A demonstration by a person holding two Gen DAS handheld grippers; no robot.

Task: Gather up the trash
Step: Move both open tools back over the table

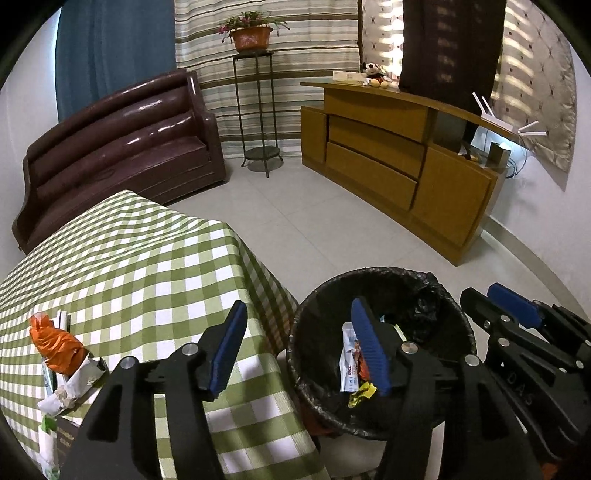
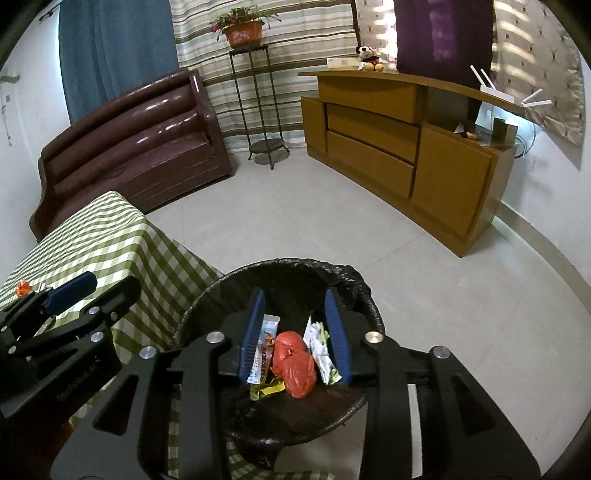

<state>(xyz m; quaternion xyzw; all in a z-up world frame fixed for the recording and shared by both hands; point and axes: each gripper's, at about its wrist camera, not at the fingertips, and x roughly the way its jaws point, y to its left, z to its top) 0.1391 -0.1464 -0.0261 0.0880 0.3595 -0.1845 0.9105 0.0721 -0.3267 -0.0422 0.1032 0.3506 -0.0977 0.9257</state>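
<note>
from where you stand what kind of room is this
Most likely a home living room: a dark brown sofa against the wall, a wooden TV-style cabinet with a router on top, and a potted plant on a metal stand by the curtains.

Brown sofa (image 1: pixel 122 147), potted plant (image 1: pixel 251 35) on stand, wooden cabinet (image 1: pixel 399 162), checked tablecloth (image 1: pixel 147 266).
</note>
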